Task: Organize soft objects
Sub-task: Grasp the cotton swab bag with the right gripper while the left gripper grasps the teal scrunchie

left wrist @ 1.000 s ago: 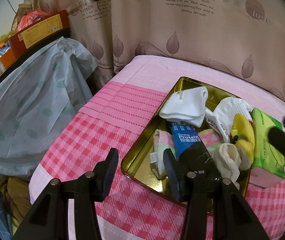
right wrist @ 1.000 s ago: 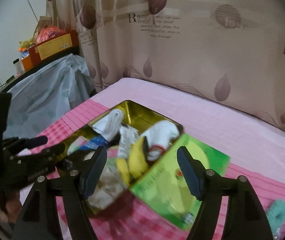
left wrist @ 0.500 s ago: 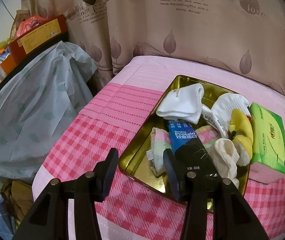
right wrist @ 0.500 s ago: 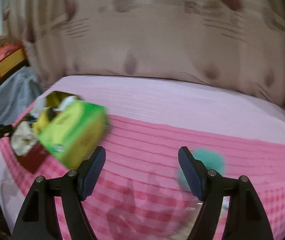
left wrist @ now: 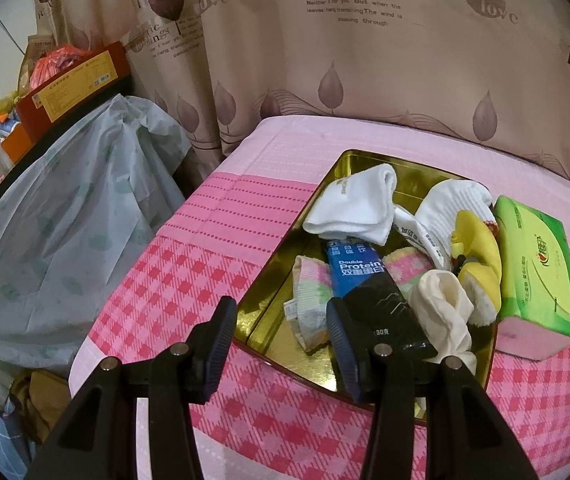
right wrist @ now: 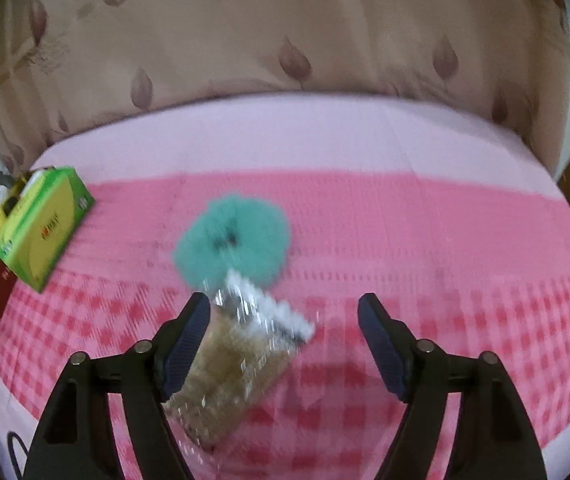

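socks (left wrist: pixel 351 208) in gold tin (left wrist: pixel 269 304); box (left wrist: pixel 369 280) "Double Protein"; left gripper (left wrist: pixel 281 344) agape, empty; right gripper (right wrist: pixel 283 344) opening, empty

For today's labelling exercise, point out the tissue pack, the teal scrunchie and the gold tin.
tissue pack (left wrist: pixel 535 264), left wrist view, middle of its green top face
teal scrunchie (right wrist: pixel 233 240), right wrist view, fluffy ring beside its centre
gold tin (left wrist: pixel 285 276), left wrist view, bare inner left wall
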`<action>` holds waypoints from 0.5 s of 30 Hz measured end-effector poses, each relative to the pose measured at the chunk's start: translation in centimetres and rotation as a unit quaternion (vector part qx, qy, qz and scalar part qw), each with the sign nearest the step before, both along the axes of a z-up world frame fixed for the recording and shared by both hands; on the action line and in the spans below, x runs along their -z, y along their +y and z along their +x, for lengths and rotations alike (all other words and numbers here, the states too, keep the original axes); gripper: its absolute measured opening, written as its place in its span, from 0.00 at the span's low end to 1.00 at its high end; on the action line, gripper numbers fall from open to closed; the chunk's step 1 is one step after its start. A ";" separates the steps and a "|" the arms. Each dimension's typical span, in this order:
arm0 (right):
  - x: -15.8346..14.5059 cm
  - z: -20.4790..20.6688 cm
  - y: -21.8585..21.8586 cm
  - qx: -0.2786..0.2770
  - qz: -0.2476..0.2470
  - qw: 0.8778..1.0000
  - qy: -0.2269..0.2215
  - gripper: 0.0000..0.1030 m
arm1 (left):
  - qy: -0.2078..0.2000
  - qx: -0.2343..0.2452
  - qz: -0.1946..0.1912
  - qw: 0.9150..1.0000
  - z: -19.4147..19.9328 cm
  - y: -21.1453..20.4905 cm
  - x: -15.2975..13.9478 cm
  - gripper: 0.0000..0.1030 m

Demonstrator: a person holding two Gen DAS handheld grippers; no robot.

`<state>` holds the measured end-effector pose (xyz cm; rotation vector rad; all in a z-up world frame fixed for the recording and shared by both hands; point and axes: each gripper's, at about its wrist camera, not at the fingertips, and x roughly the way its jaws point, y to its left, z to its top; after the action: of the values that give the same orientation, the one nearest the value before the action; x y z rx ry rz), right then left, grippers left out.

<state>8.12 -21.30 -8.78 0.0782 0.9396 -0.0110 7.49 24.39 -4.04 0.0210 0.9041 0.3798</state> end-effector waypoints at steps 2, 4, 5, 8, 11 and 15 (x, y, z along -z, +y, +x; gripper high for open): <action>0.7 -0.5 0.2 0.009 0.022 1.000 0.012 0.77 | 0.002 -0.001 0.002 1.000 0.0 0.0 0.0 0.46; 1.3 -0.7 0.7 0.019 0.040 0.999 0.022 0.78 | 0.003 0.000 0.001 1.000 0.0 -0.1 0.0 0.46; 1.5 -0.7 1.0 0.024 0.049 0.998 0.026 0.79 | 0.003 0.000 0.001 1.000 0.0 -0.1 0.0 0.46; 2.0 -0.5 2.6 0.023 0.048 0.998 0.034 0.79 | 0.004 0.001 0.003 1.000 0.0 -0.1 0.0 0.46; 2.3 -0.2 4.6 0.015 0.016 0.999 0.036 0.80 | 0.004 0.001 0.003 1.000 0.0 -0.2 0.0 0.46; 2.5 -0.6 5.8 0.004 -0.030 0.999 0.023 0.60 | 0.004 0.000 0.003 1.000 0.0 -0.2 0.0 0.46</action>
<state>7.55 -15.49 -11.32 0.0254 0.9852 -0.0487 7.50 24.18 -4.08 0.0284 0.9101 0.3822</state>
